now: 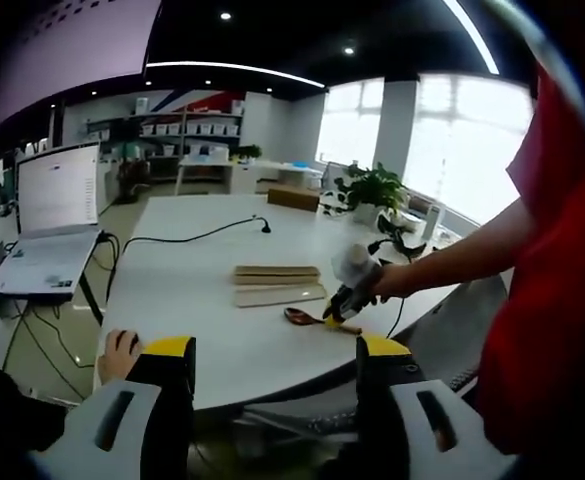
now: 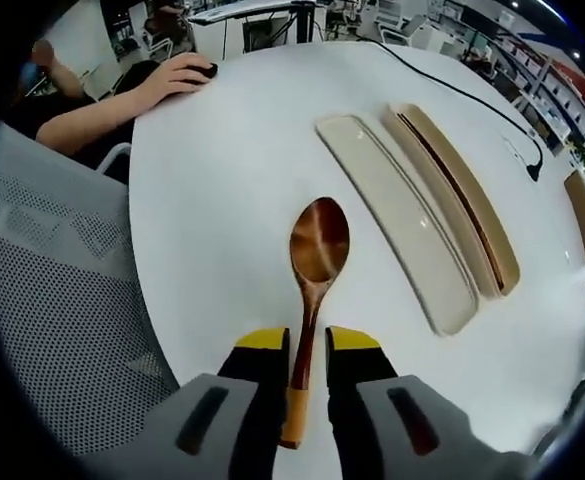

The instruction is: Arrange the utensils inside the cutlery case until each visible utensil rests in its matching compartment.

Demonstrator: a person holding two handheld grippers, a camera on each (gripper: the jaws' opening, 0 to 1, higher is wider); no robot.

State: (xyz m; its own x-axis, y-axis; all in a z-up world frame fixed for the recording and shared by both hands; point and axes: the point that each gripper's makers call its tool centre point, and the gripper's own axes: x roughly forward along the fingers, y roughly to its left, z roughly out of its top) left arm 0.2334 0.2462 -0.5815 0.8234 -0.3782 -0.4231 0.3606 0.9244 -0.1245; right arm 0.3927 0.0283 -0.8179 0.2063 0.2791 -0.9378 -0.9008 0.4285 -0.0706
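A wooden spoon (image 2: 319, 240) lies on the white table (image 2: 212, 200), bowl pointing away, its handle running back between my right gripper's (image 2: 308, 340) yellow-tipped jaws, which are shut on it. Just right of the spoon lie the two long beige halves of the cutlery case: a plain one (image 2: 397, 220) and, beyond it, one with a dark strip along its inside (image 2: 462, 195). In the left gripper view the case (image 1: 277, 283) sits mid-table, with the spoon (image 1: 307, 318) in front of it and the right gripper (image 1: 352, 290) on the spoon's handle. My left gripper (image 1: 277, 348) hangs open off the table's near edge.
A person's hand rests on a mouse (image 2: 177, 75) at the table's edge. A grey mesh chair (image 2: 52, 300) stands beside it. A laptop (image 1: 52, 220), a black cable (image 1: 192, 236) and a potted plant (image 1: 372, 190) lie further off. A person in red (image 1: 562, 250) stands to the right.
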